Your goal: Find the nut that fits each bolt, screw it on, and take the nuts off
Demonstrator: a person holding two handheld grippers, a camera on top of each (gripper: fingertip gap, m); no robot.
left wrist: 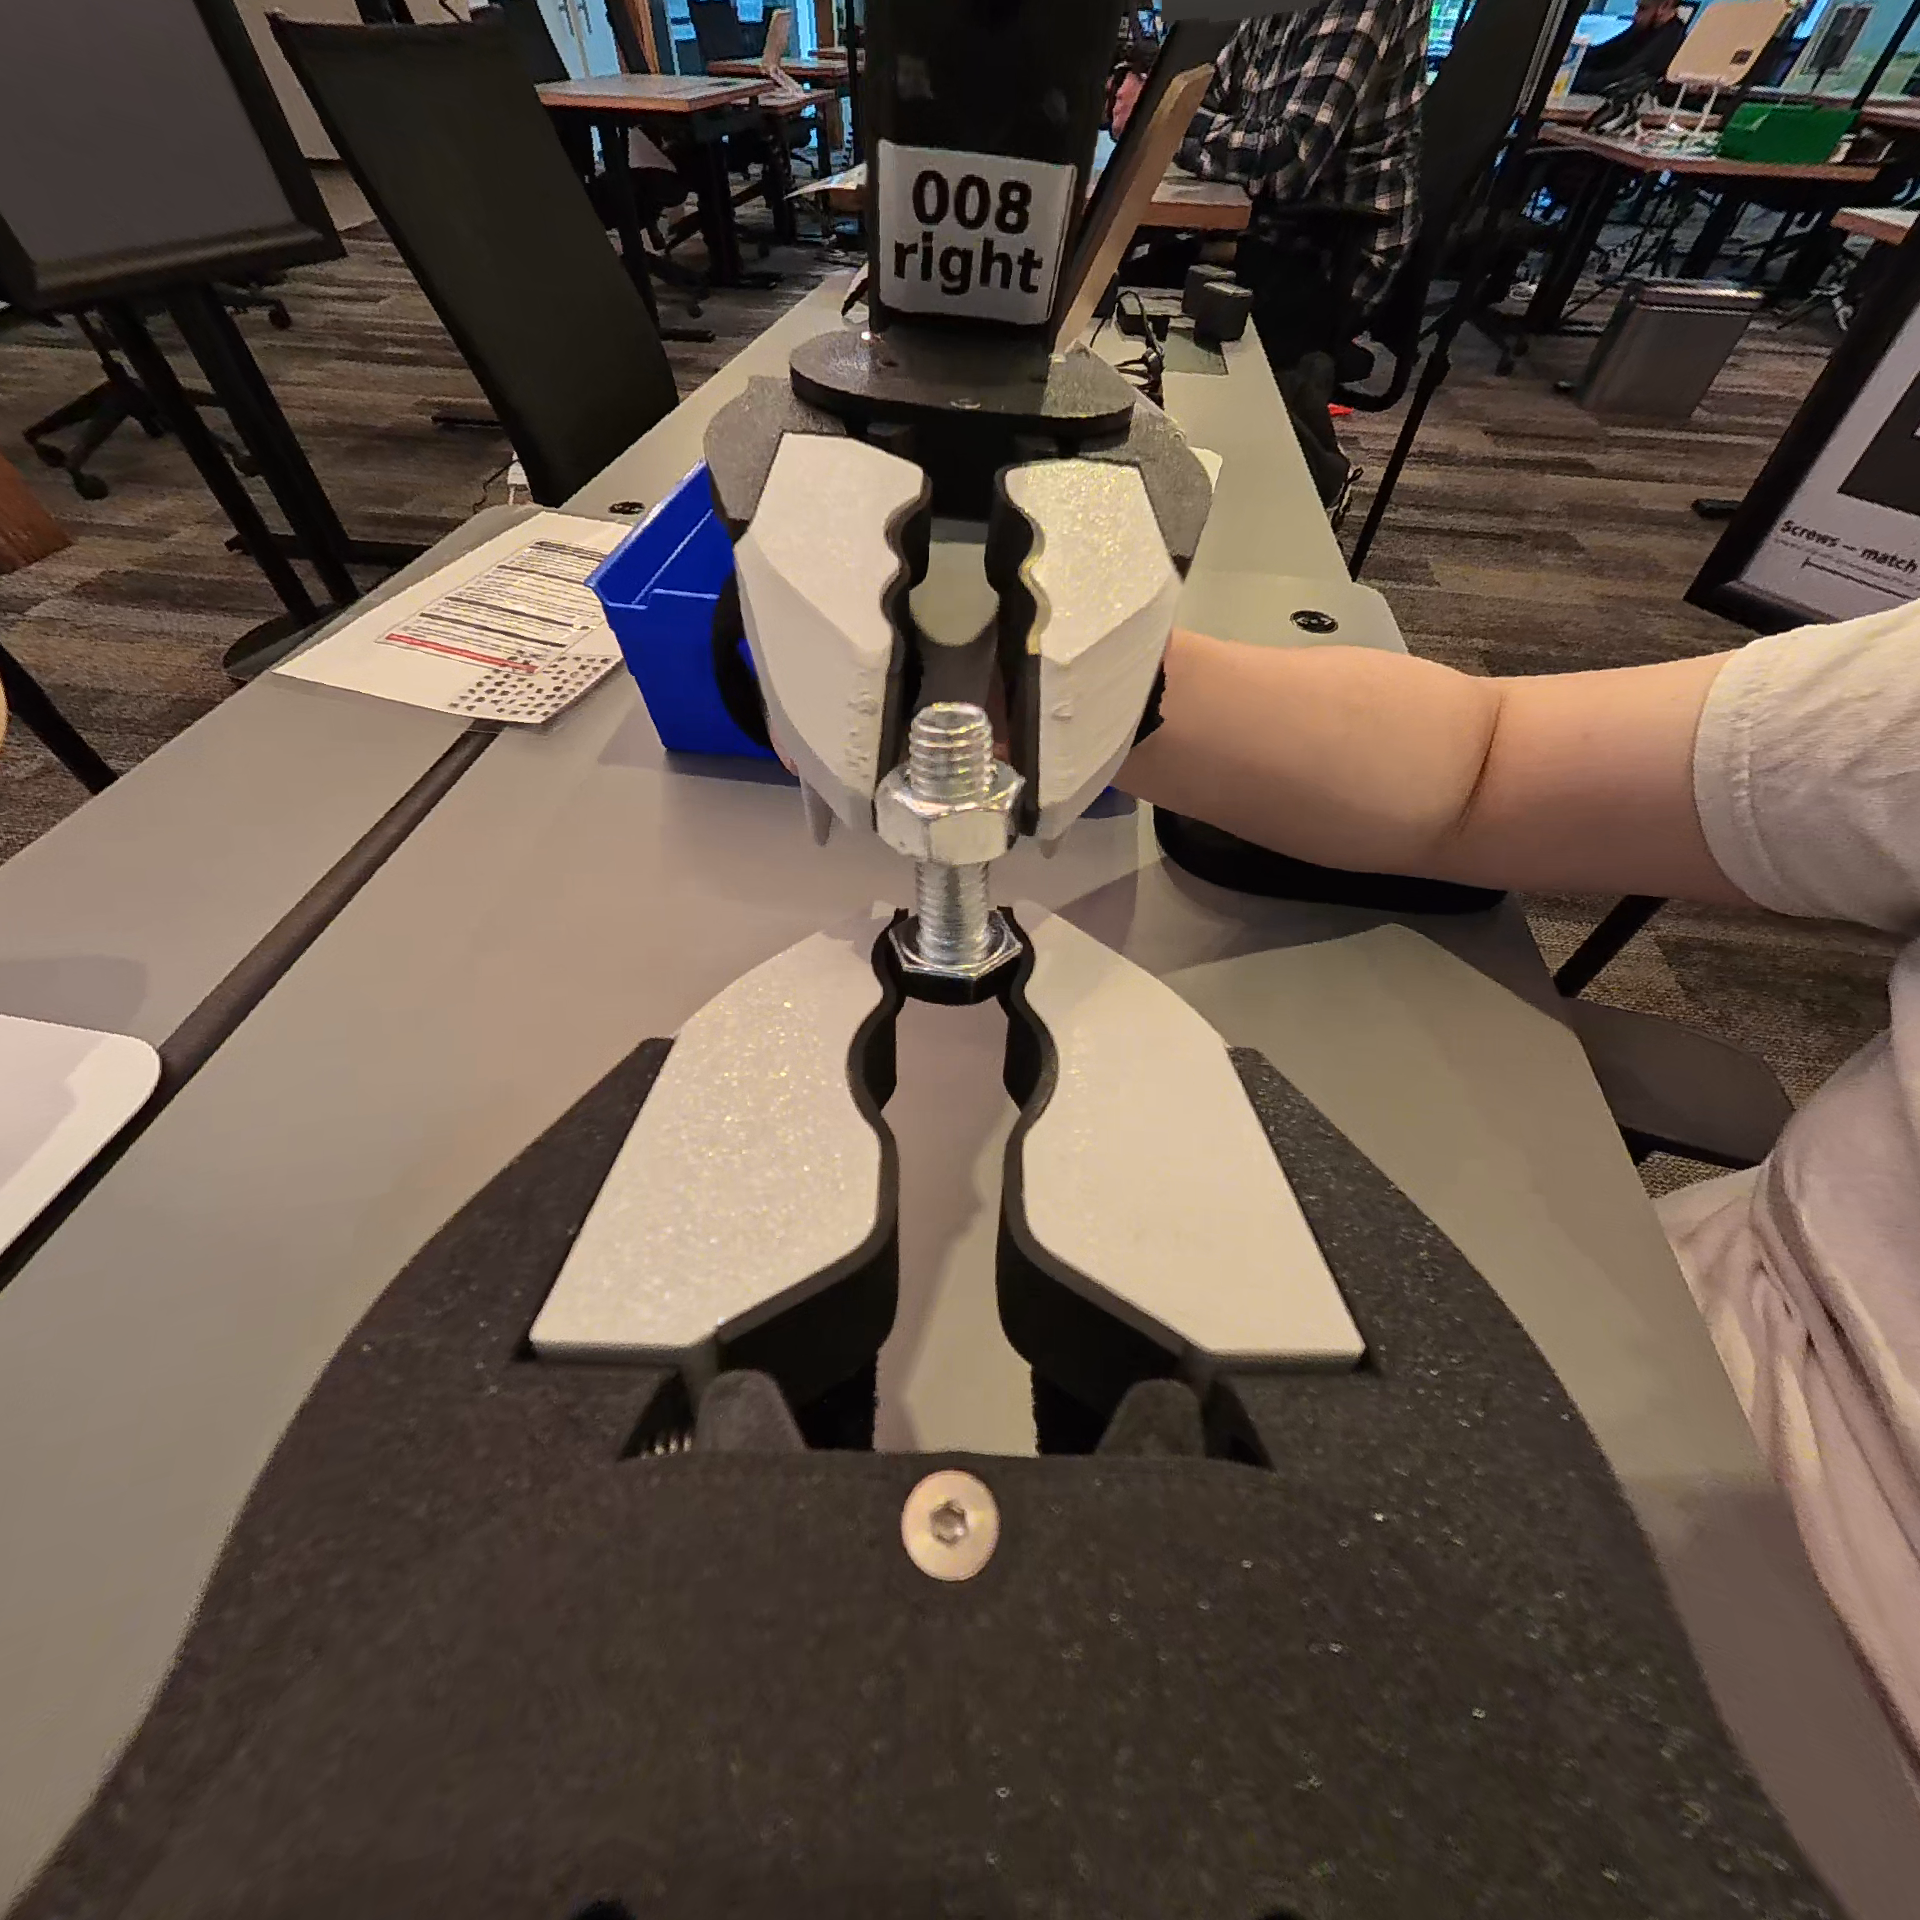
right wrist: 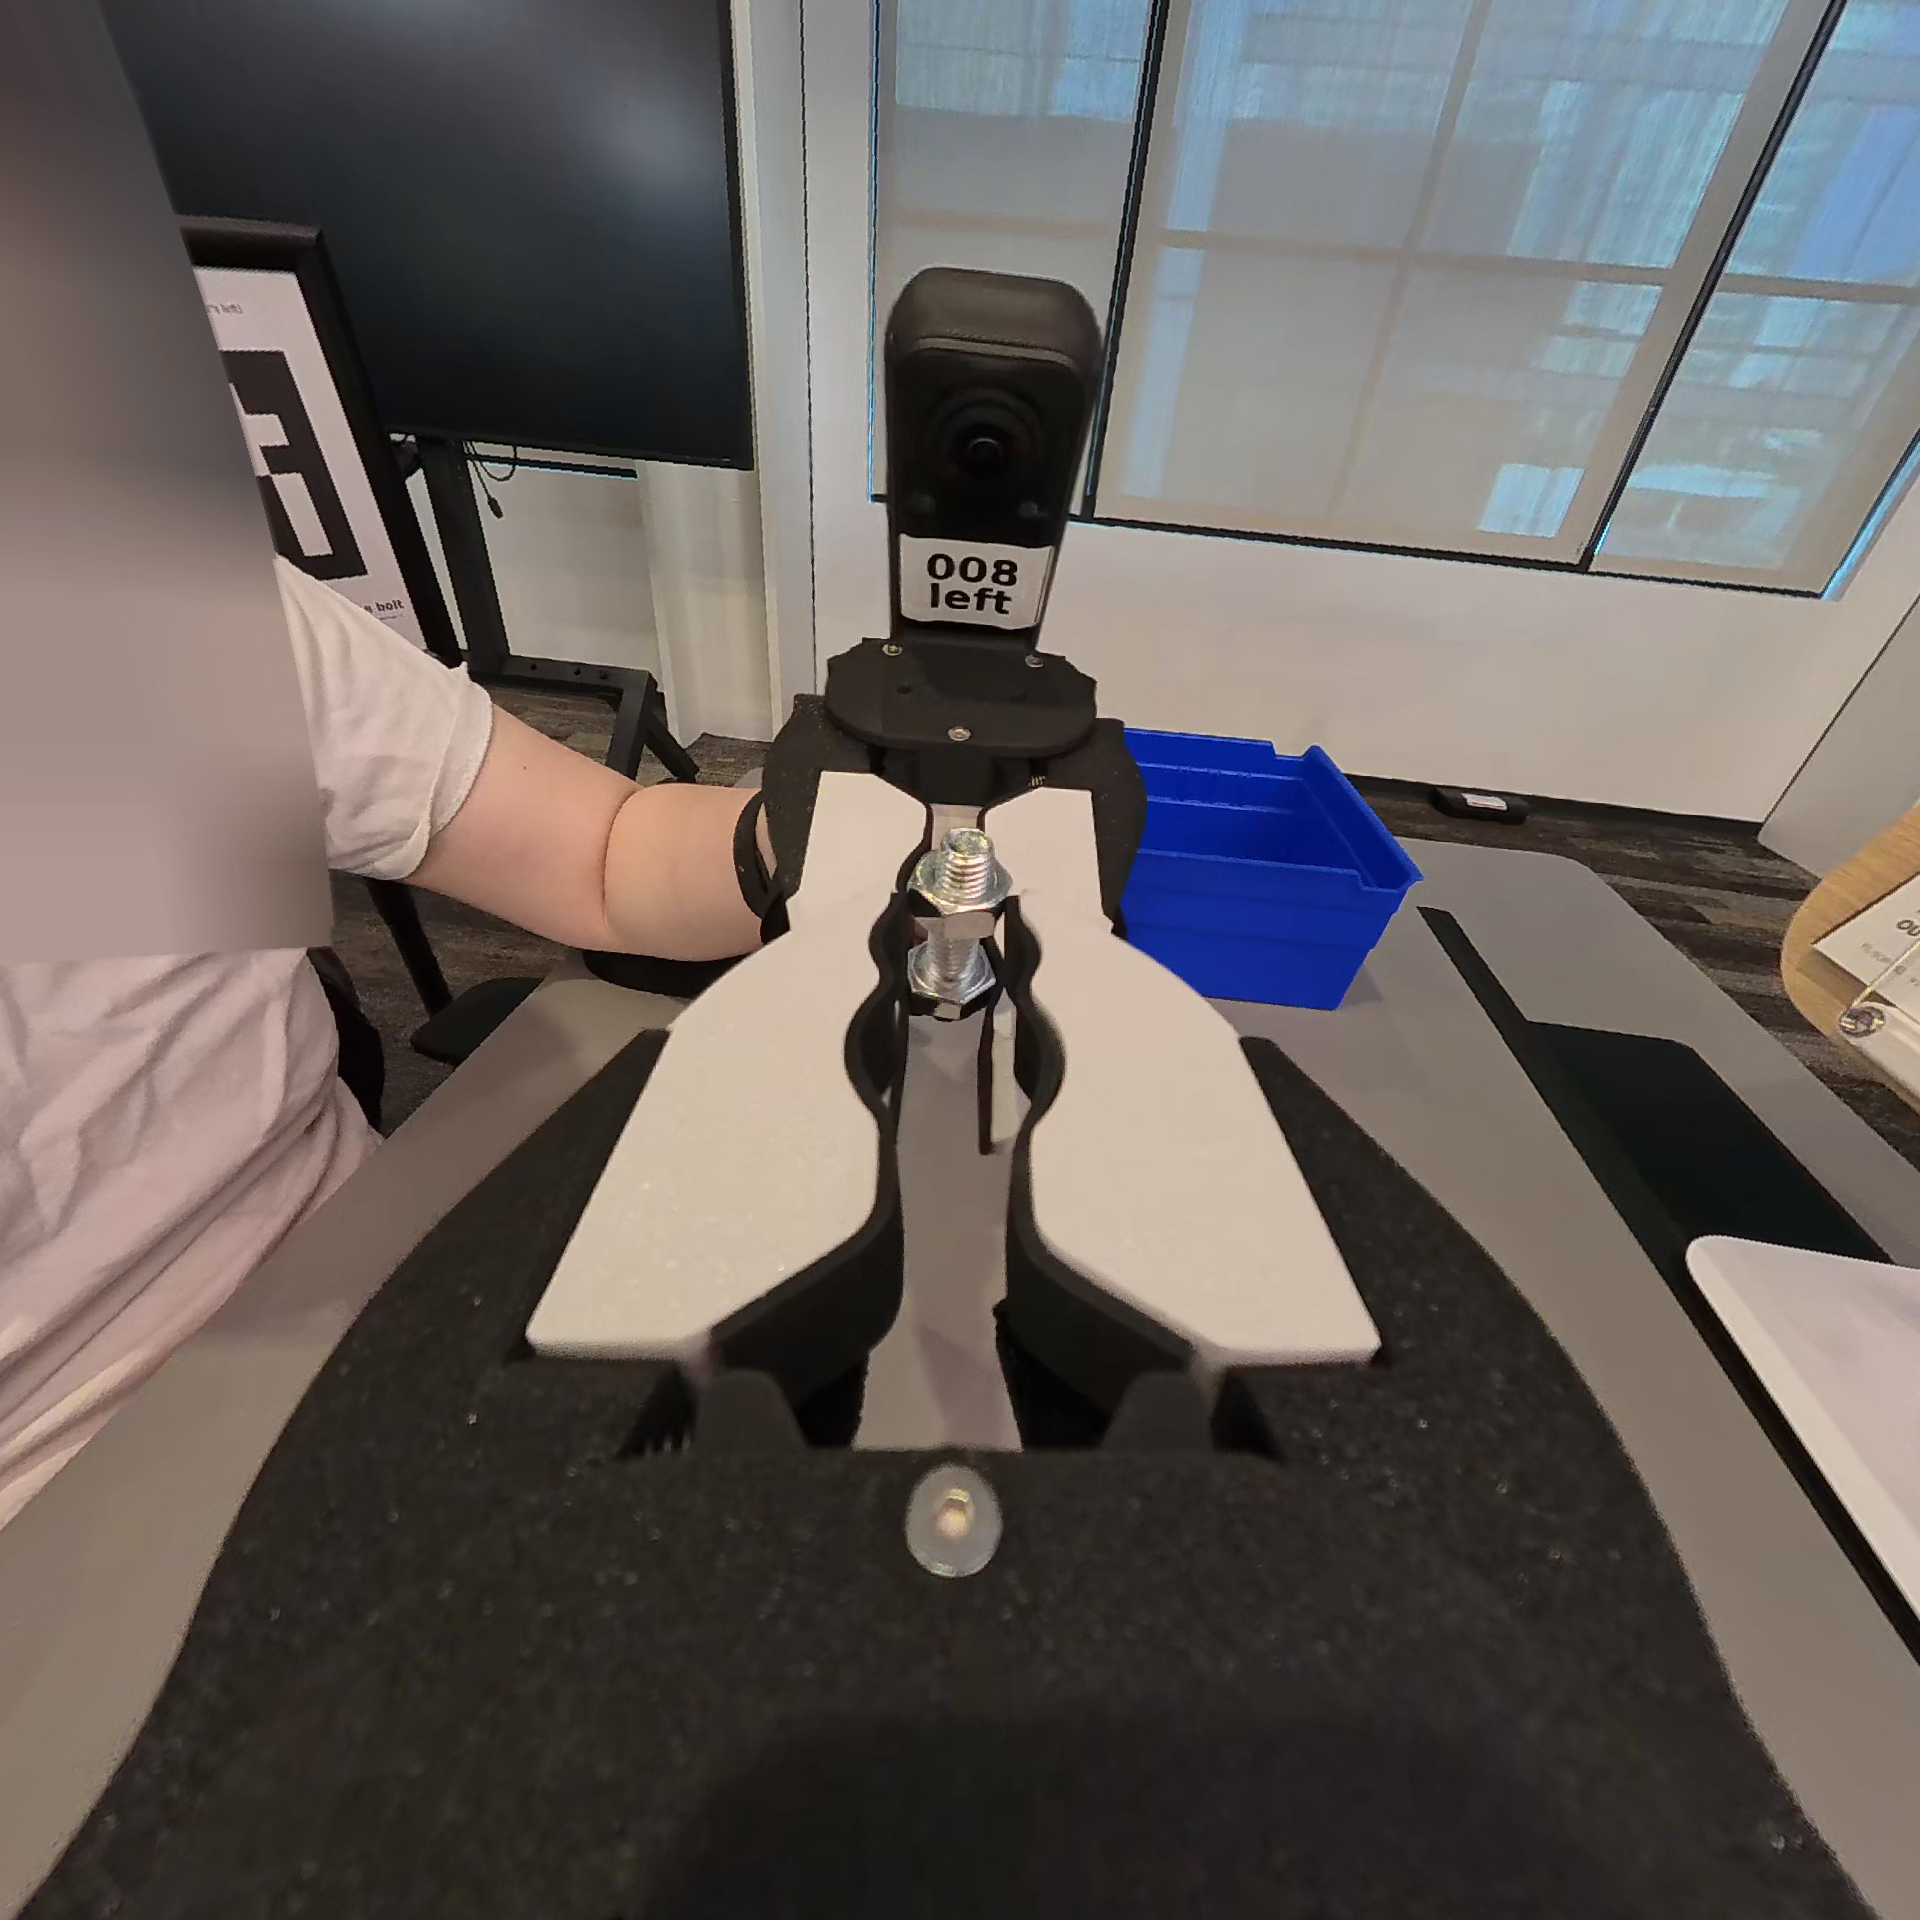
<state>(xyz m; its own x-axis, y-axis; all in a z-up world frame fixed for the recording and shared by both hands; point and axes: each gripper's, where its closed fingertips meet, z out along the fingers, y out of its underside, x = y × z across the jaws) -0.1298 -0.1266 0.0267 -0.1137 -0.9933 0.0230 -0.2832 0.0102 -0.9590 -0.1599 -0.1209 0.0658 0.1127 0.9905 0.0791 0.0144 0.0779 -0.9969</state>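
A silver bolt (left wrist: 948,894) stands upright over the grey table (left wrist: 416,987). My left gripper (left wrist: 951,961) is shut on the bolt's hex head (left wrist: 951,954) at the bottom. My right gripper (left wrist: 948,821) comes from the opposite side, shut on a silver hex nut (left wrist: 948,816) partway up the thread. The threaded end (left wrist: 948,732) sticks out above the nut. In the right wrist view my right gripper (right wrist: 956,909) clamps the nut (right wrist: 956,902). The bolt head (right wrist: 951,982) shows below it between the fingers.
A blue bin (left wrist: 665,634) (right wrist: 1247,883) stands on the table behind the grippers. A printed sheet (left wrist: 488,634) lies at the far left. A white tray (left wrist: 52,1101) (right wrist: 1818,1351) sits at one table edge. The person's arm (left wrist: 1403,769) rests on the table.
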